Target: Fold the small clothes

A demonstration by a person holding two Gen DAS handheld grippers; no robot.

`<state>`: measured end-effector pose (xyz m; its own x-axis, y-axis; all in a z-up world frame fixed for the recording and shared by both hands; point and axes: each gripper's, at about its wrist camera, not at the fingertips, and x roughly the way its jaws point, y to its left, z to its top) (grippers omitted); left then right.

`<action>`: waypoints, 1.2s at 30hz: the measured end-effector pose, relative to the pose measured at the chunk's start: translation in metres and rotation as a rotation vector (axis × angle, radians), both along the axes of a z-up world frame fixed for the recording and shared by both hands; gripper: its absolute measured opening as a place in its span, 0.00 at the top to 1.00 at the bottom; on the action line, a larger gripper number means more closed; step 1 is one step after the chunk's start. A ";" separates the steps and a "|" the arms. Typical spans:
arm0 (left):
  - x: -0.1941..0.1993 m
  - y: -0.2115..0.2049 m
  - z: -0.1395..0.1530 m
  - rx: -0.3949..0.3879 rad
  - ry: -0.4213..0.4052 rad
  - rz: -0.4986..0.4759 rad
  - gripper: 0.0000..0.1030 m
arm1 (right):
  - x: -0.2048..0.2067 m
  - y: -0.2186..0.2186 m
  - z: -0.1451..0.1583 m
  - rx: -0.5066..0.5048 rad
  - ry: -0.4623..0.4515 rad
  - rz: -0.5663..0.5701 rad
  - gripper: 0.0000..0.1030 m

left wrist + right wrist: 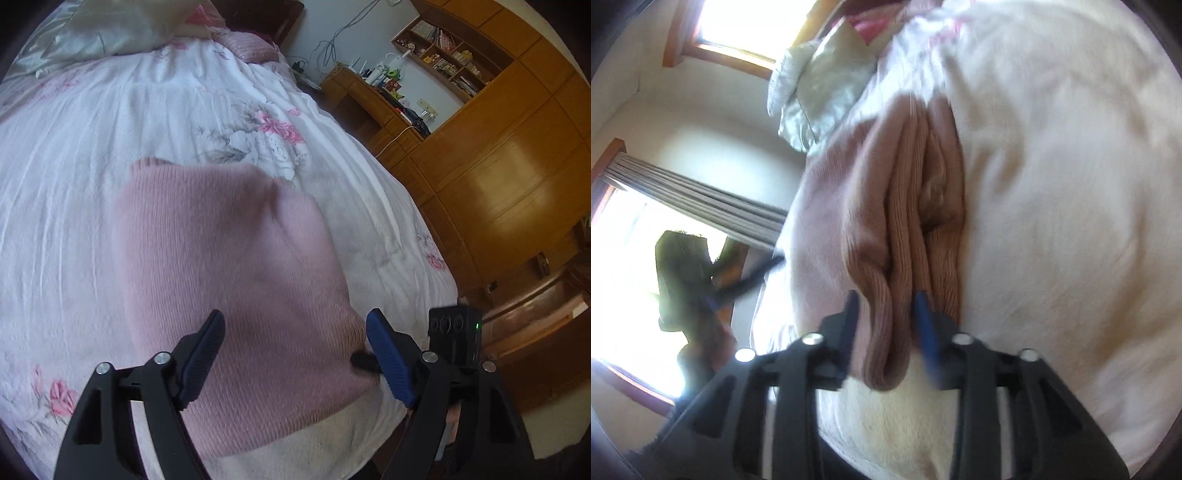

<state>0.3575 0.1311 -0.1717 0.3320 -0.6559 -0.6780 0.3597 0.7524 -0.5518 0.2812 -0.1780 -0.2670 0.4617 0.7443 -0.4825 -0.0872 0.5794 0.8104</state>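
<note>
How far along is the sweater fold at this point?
Mostly folded: the pink knit sweater lies as a compact stack on the floral bedspread. In hand: the right gripper pinches its layered edge. The left gripper is open above it. Left: release and tidy.

The left gripper (295, 332) is hovering with jaws spread wide over a pink sweater (229, 277) lying on a floral sheet (74, 166); cabinets (498, 166) are standing at two o'clock.
</note>
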 end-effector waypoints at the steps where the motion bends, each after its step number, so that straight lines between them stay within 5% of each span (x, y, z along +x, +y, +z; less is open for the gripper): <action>1: -0.007 0.005 -0.002 -0.034 -0.010 -0.010 0.23 | 0.009 -0.007 0.007 -0.010 -0.012 -0.021 0.59; 9: -0.032 0.014 -0.035 -0.154 0.019 -0.053 0.23 | 0.113 0.019 0.012 -0.048 0.073 0.045 0.42; 10: -0.030 0.014 -0.041 -0.157 0.036 -0.053 0.23 | 0.121 0.028 0.008 -0.058 0.086 0.074 0.47; 11: -0.029 0.014 -0.048 -0.158 0.051 -0.053 0.23 | 0.126 0.034 0.008 -0.095 0.079 0.105 0.75; 17: -0.023 -0.009 -0.074 -0.175 0.106 -0.087 0.23 | 0.126 0.003 -0.004 -0.145 0.076 -0.009 0.80; 19: -0.018 -0.014 -0.070 -0.194 0.136 -0.110 0.25 | 0.127 0.007 -0.009 -0.146 0.079 0.011 0.79; 22: -0.009 0.001 -0.032 -0.279 0.063 -0.130 0.24 | 0.128 0.005 0.005 -0.117 0.049 0.051 0.71; 24: 0.014 0.018 -0.007 -0.318 0.018 -0.112 0.23 | 0.136 -0.005 0.015 -0.102 0.038 0.011 0.48; 25: 0.029 0.024 0.001 -0.318 0.000 -0.101 0.23 | 0.141 -0.011 0.018 -0.109 0.038 -0.024 0.45; 29: 0.097 0.036 0.005 -0.276 0.019 -0.080 0.23 | 0.170 -0.002 0.010 -0.048 0.125 0.009 0.45; 31: 0.127 0.036 -0.005 -0.239 0.060 -0.070 0.24 | 0.180 0.011 0.009 -0.091 0.122 0.063 0.81; 32: 0.138 0.036 -0.014 -0.214 0.087 -0.068 0.26 | 0.179 0.012 0.018 -0.144 0.074 0.053 0.88; 33: 0.149 0.035 -0.025 -0.189 0.111 -0.054 0.28 | 0.179 0.009 0.027 -0.180 0.024 0.024 0.91; 36: 0.168 0.028 -0.052 -0.131 0.148 -0.026 0.61 | 0.186 -0.002 0.020 -0.250 0.010 -0.077 0.92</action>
